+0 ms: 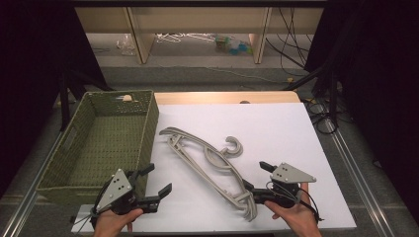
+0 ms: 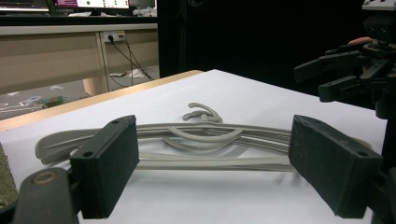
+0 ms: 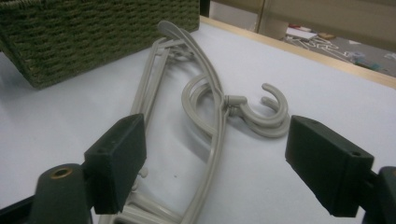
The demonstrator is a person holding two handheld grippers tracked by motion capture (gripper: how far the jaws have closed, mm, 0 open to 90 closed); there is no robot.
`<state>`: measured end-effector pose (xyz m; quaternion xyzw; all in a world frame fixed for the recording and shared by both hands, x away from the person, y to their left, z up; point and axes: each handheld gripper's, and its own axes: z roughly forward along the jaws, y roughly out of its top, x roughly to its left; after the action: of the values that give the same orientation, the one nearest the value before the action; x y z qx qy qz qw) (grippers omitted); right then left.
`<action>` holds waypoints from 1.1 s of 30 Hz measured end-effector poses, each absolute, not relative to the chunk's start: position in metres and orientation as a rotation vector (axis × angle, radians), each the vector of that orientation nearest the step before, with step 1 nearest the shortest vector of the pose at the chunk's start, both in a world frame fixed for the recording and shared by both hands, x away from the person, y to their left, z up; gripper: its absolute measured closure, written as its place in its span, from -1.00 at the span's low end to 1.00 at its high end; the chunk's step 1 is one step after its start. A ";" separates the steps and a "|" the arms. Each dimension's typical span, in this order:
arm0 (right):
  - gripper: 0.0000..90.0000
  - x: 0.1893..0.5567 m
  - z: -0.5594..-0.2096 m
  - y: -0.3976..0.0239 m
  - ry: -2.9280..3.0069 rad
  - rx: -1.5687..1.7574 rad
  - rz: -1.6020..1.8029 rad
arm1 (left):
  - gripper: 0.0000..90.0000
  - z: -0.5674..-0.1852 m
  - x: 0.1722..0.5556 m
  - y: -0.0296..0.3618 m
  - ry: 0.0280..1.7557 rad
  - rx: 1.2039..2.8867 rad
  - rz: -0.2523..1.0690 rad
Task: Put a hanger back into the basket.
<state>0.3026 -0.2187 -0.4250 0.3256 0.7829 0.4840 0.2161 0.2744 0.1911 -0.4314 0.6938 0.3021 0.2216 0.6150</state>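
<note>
Both tongs, left tongs (image 1: 157, 180) and right tongs (image 1: 256, 178), are spread wide, pinching nothing. The grey hangers (image 1: 207, 160) mid-frame are stacked, so grabbing one may drag the other.

Left gripper (image 1: 154, 180) and right gripper (image 1: 255, 178) held low in both hands, jaws spread wide, nothing between them.

Black jaws (image 1: 157, 180) – grey plates (screwed).
</note>
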 end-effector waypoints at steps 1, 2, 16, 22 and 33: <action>-0.48 0.306 -0.425 -0.218 2.172 0.884 1.327 | -0.64 -0.432 0.275 0.191 0.693 1.602 0.515; -0.47 0.308 -0.424 -0.216 2.188 0.891 1.325 | -0.64 -0.432 0.275 0.191 0.694 1.604 0.515; -0.28 0.358 -0.435 -0.186 2.436 0.905 1.047 | -0.64 -0.432 0.275 0.191 0.691 1.608 0.512; -0.09 0.374 -0.445 -0.177 2.485 0.923 0.984 | -0.64 -0.432 0.275 0.191 0.690 1.608 0.509; 0.17 0.388 -0.457 -0.168 2.564 0.931 0.896 | -0.64 -0.432 0.276 0.192 0.681 1.614 0.511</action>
<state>0.3876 -0.1683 -0.4569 0.3212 0.8849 0.3093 0.1347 0.2758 0.1916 -0.4322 0.6998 0.2950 0.2213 0.6118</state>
